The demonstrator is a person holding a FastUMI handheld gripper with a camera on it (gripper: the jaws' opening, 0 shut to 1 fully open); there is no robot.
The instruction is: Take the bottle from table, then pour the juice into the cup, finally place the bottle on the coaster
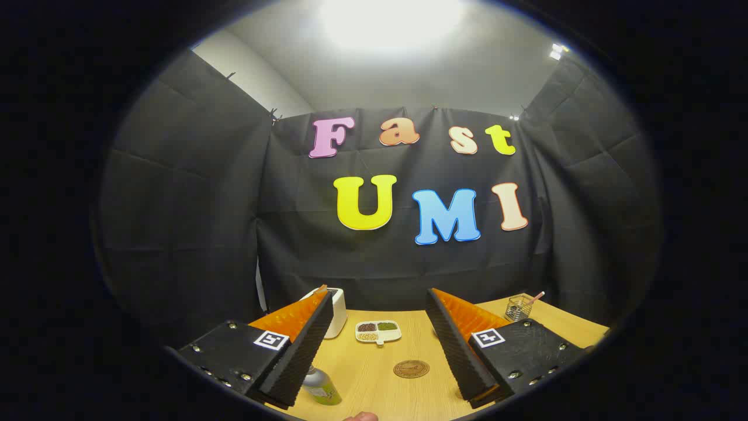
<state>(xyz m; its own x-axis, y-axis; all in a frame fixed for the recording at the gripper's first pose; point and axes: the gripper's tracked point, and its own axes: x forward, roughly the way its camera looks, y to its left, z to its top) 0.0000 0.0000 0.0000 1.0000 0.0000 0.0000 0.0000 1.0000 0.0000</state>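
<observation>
Currently gripper (380, 345) fingers spread wide apart, nothing between them, held above the wooden table (385, 392). Bottle (320, 386) stands near the table's near edge, partly hidden behind the left finger's tip; silver shoulder and green label visible. Coaster (411, 369), round and brown, lies flat on the table between the fingers, closer to the right one, well apart from the bottle. White cup (336, 313) sits toward the far edge, just behind the left finger. Divided snack dish (378, 331) with grains lies beside it, between the fingers and beyond the coaster. Wire mesh holder (519, 307) at the far right corner.
</observation>
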